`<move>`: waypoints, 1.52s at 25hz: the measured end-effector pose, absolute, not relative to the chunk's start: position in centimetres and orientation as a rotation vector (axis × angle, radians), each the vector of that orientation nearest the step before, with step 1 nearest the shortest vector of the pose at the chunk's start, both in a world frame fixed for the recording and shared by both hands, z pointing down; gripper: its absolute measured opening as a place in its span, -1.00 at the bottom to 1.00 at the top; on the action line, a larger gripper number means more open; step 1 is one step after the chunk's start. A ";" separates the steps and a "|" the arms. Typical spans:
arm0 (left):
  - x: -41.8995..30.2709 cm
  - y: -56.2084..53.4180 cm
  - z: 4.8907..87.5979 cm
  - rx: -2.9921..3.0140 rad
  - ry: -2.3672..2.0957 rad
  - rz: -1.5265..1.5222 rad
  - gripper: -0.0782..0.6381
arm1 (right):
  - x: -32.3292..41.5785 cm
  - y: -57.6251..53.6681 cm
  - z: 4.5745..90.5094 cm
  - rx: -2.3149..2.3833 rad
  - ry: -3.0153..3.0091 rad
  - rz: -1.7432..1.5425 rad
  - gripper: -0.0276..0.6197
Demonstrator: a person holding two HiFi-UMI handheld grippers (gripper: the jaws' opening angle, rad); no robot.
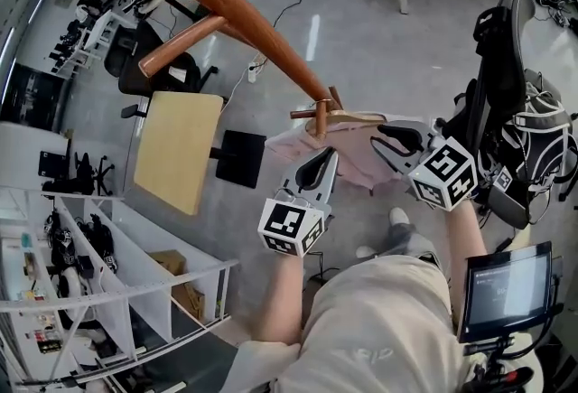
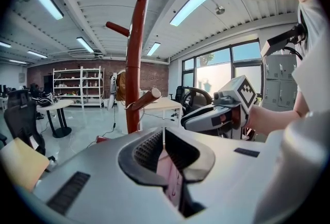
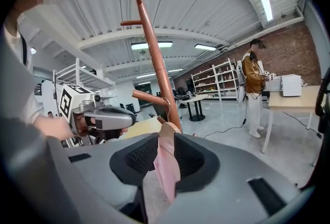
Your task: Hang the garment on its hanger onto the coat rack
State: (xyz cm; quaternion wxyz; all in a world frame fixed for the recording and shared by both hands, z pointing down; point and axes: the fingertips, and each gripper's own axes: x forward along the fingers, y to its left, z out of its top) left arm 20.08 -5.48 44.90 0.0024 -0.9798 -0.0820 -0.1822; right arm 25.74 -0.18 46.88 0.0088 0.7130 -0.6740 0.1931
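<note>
A pink garment [image 1: 350, 158] hangs on a wooden hanger [image 1: 350, 118] right beside the brown coat rack [image 1: 237, 10]. The hanger's metal hook [image 3: 166, 105] sits at the tip of a short lower peg [image 3: 148, 98]; I cannot tell whether it rests on it. My left gripper [image 1: 318, 171] holds the garment's left side, shut on pink fabric [image 2: 168, 162]. My right gripper [image 1: 398, 144] is shut on the right side, with a fold of pink cloth [image 3: 166, 162] between its jaws. Each gripper shows in the other's view, the right one [image 2: 216, 115] and the left one [image 3: 103, 116].
A yellow-topped table [image 1: 177, 149] and a black chair [image 1: 238, 157] stand left of the rack's base. White shelving [image 1: 108, 274] fills the lower left. Bags [image 1: 533, 134] and a screen [image 1: 508, 288] are at the right. A person [image 3: 252, 86] stands by a far table.
</note>
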 end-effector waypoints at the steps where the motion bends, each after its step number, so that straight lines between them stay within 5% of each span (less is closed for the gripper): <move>1: 19.8 -5.5 44.9 -3.080 -0.244 -0.564 -0.76 | 25.4 -0.3 46.6 2.214 -2.119 0.594 -0.66; 13: 10.8 -11.4 43.9 -3.158 0.171 -0.474 -0.76 | 16.2 -7.3 44.8 1.846 -2.355 0.503 -0.66; 28: -15.2 -19.4 38.3 -3.027 1.098 -0.259 -0.76 | -9.0 -18.4 38.5 1.066 -2.810 0.284 -0.66; 38: -24.5 -17.5 31.6 -2.852 1.333 -0.110 -0.76 | -17.9 -17.6 29.7 0.845 -3.035 0.051 -0.66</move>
